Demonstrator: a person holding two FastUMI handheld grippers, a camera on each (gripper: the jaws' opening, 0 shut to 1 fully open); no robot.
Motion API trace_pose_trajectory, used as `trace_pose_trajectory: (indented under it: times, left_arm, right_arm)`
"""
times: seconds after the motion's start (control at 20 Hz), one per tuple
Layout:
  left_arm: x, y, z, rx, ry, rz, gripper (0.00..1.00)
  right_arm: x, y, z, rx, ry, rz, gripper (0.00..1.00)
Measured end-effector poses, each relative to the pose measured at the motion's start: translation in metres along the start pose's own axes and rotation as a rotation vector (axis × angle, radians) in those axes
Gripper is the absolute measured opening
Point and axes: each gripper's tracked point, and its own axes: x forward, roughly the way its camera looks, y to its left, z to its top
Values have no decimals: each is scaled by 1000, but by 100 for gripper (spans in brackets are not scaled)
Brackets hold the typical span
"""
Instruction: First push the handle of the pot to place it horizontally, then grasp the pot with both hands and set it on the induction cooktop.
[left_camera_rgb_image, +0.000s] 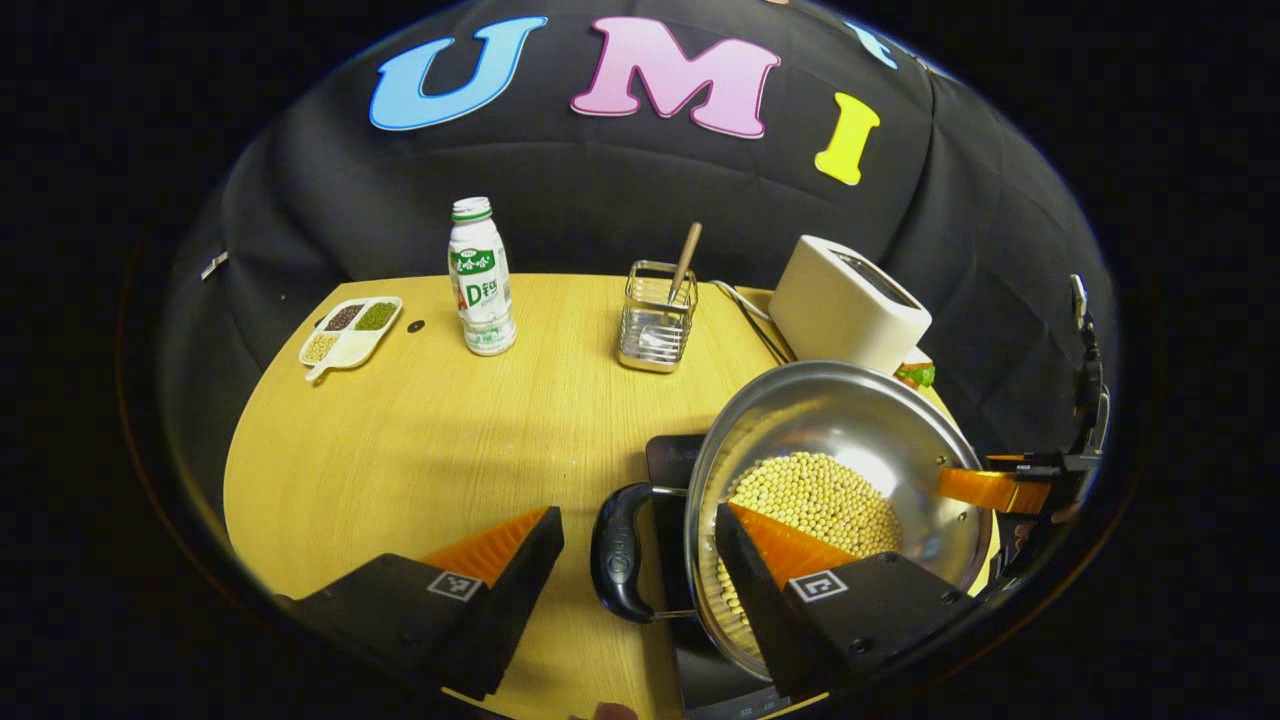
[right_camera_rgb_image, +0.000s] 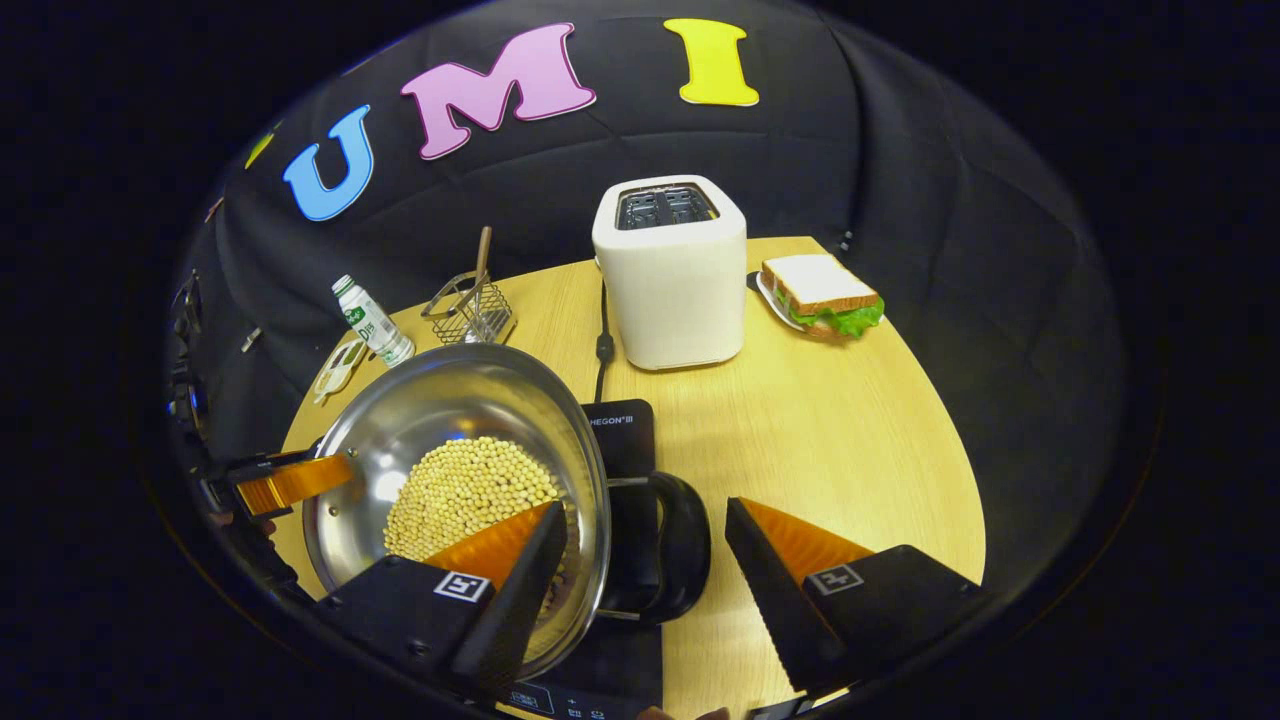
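Fingers of both the left gripper (left_camera_rgb_image: 638, 545) and right gripper (right_camera_rgb_image: 640, 540) spread, each straddling a black handle (left_camera_rgb_image: 620, 550) of the bean-filled pot (left_camera_rgb_image: 835, 420), neither clenched; pot over the induction cooktop (right_camera_rgb_image: 622, 425) near the tabletop (left_camera_rgb_image: 420, 440) front edge.

Left gripper (left_camera_rgb_image: 635, 525): fingers spread wide, one finger (left_camera_rgb_image: 500, 545) outside and the other inside the pot (left_camera_rgb_image: 830, 420), straddling its rim. Right gripper (right_camera_rgb_image: 640, 520): fingers likewise spread, straddling the opposite rim. Each gripper appears in the other's view at the far rim. Neither pair of fingers presses together.
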Motion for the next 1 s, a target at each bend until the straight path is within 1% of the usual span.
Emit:
trace_pose_trajectory:
  times: [0.25, 0.45, 0.75, 0.85, 0.95, 1.0]
  left_arm:
    - [-17, 7, 3, 8, -21, 12, 96]
    - [-47, 6, 17, -2, -76, -1, 96]
    - [-117, 3, 52, 31, -227, -14, 95]
    - [-144, 1, 61, 36, -278, -26, 95]
    - [-172, -1, 70, 47, -335, -45, 95]
    - [-184, 1, 73, 54, -362, -43, 95]
  right_arm:
    - [-16, -5, 12, 20, -54, -33, 99]
    - [-50, -2, 33, 5, -145, -59, 99]
    - [-119, 27, 72, -28, -302, -55, 99]
    - [-145, 48, 84, -30, -360, -40, 99]
    - [-170, 55, 92, -43, -418, -35, 99]
    - [-182, 59, 93, -54, -444, -38, 98]
